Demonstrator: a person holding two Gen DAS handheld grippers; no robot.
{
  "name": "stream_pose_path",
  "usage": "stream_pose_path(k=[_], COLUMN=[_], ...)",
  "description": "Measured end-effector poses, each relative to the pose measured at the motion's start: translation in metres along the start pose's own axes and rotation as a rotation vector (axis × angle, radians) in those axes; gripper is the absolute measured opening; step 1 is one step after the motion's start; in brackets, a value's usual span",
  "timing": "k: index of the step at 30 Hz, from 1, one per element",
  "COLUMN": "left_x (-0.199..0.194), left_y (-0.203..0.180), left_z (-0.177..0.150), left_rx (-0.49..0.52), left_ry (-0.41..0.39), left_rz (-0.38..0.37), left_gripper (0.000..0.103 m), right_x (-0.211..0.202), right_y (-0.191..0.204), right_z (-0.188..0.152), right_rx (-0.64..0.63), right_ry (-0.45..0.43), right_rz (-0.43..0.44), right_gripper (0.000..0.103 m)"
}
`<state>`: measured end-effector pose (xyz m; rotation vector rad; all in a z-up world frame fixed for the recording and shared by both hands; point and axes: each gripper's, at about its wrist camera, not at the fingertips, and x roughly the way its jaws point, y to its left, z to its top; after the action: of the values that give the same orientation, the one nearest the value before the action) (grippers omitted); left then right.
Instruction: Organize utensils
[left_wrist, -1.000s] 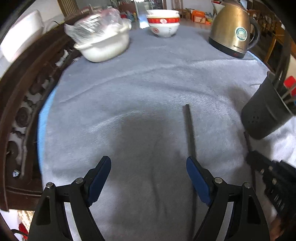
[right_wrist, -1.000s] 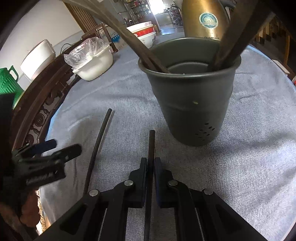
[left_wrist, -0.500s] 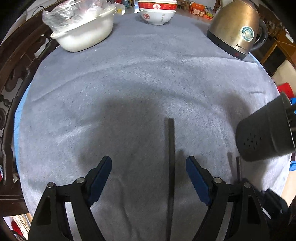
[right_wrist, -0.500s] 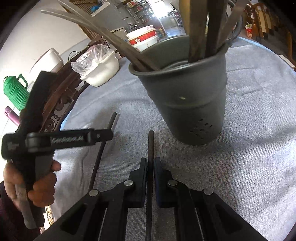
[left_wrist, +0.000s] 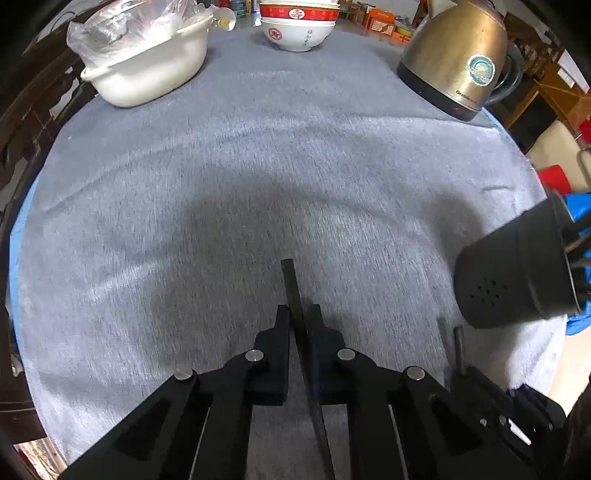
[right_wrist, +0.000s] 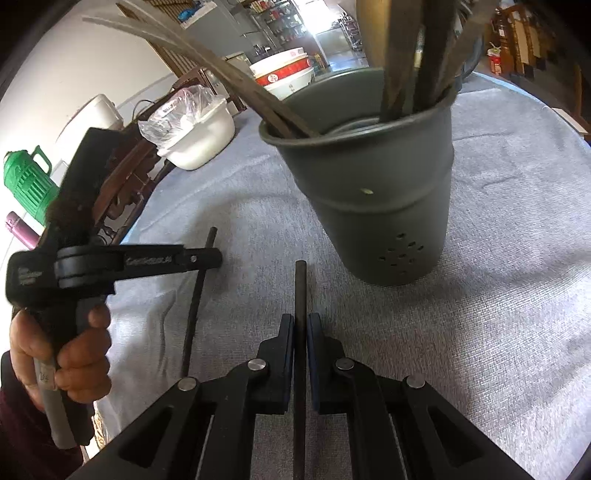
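**Both grippers clamped on a chopstick each, holder just ahead of the right one**

Your left gripper (left_wrist: 300, 314) has just been closing and its jaws now pinch a thin dark chopstick (left_wrist: 291, 284) lying flat on the grey cloth-covered table (left_wrist: 258, 166), the tip poking out ahead of the fingers. Your right gripper (right_wrist: 301, 321) is likewise shut on a second dark chopstick (right_wrist: 300, 288), whose end points at the foot of the dark grey perforated plastic utensil holder (right_wrist: 376, 206), just ahead and slightly right. Lift each stick straight up before swinging it, so it doesn't drag the cloth. Tilt the stick upright over the holder's rim, aim for the gap between the utensils already leaning inside, and only loosen your grip once the lower end is well below the rim.
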<state>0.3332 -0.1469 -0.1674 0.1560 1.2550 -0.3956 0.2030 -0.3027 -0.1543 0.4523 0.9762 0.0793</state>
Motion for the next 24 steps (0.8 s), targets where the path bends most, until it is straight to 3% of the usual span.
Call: stream_pose_path(k=[4,7,10,11,13,14,16,17,20,24], left_x=[-0.005,-0.009,-0.009,-0.01,-0.012,-0.012,-0.012,-0.014,-0.011,-0.005], left_y=[0.009,0.016,0.023,0.024,0.029,0.032,0.037,0.042,0.041,0.028], left_z=[-0.014,-0.026,-0.031,-0.031,-0.03,-0.03,-0.025,-0.022,-0.018,-0.013], left_rx=[0.008,0.022,0.028,0.03,0.029,0.025,0.013,0.01,0.006,0.04], left_ry=[0.006,0.021,0.039,0.042,0.043,0.045,0.042,0.038,0.042,0.013], left_rz=[-0.039,-0.079,-0.109,-0.113,-0.115,-0.118,-0.121,-0.117,-0.115,-0.089], left_gripper=[0.01,0.01,0.01,0.011,0.015,0.024,0.035,0.037,0.037,0.036], right_x=[0.003,0.006,0.009,0.009,0.009,0.011,0.022,0.025,0.027,0.032], right_y=[0.008,0.013,0.02,0.022,0.026,0.027,0.027,0.026,0.027,0.034], right_z=[0.005,0.01,0.016,0.017,0.018,0.018,0.019,0.02,0.024,0.025], right_rx=[0.005,0.003,-0.015,-0.02,-0.034,-0.048,-0.054,-0.056,-0.063,-0.123], right_ry=[0.025,0.027,0.016,0.006,-0.022,-0.015,0.033,0.041,0.038,0.04], right_rz=[-0.04,-0.059,-0.09,-0.097,-0.12,-0.144,-0.167,-0.188,-0.208,-0.259], right_gripper=[0.013,0.022,0.053,0.07,0.07,0.068,0.047,0.036,0.034,0.012])
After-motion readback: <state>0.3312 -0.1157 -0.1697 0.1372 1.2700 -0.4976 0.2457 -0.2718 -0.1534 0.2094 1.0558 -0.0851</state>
